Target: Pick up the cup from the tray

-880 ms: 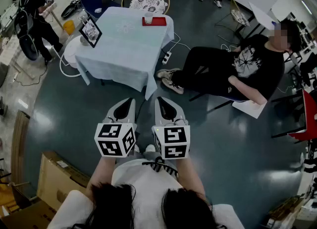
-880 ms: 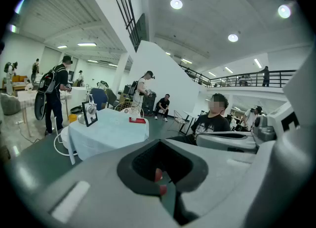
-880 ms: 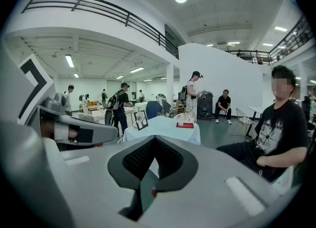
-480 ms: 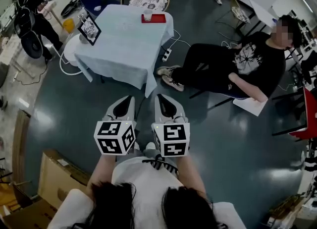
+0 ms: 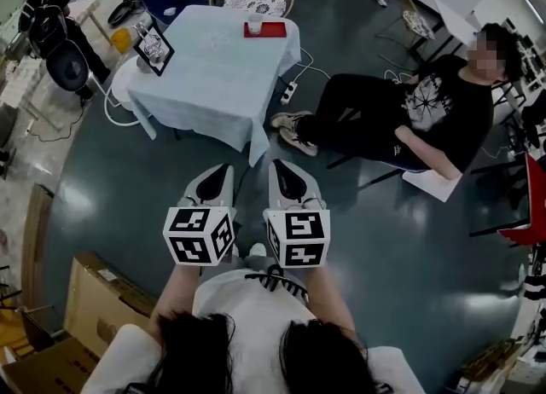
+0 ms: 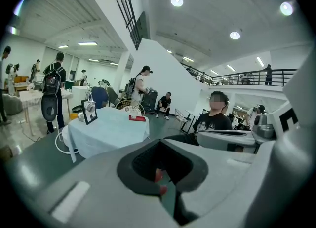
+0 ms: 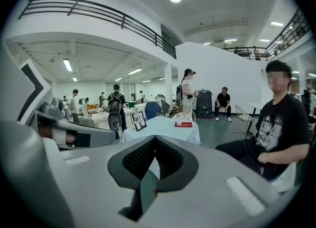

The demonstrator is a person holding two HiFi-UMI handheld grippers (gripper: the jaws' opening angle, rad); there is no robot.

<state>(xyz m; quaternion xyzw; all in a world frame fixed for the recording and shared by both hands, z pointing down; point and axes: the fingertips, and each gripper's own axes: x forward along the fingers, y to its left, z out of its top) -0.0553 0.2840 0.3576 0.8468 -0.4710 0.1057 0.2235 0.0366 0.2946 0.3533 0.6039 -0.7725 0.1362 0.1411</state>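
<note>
Left gripper [image 5: 223, 169], right gripper [image 5: 278, 165]: jaws together (both empty). Cup [image 5: 254, 26] on tray [image 5: 273, 31], table [image 5: 213, 72] well apart at 12 o'clock.

Worktop [image 5: 213, 77] with red tray [image 5: 271, 31] and cup [image 5: 254, 26] now slightly higher, nearer the top edge of the frame, backpacked person [image 5: 41, 17] at upper left with head closer to the left edge, round black object [image 5: 68, 64] beside them further right.
</note>
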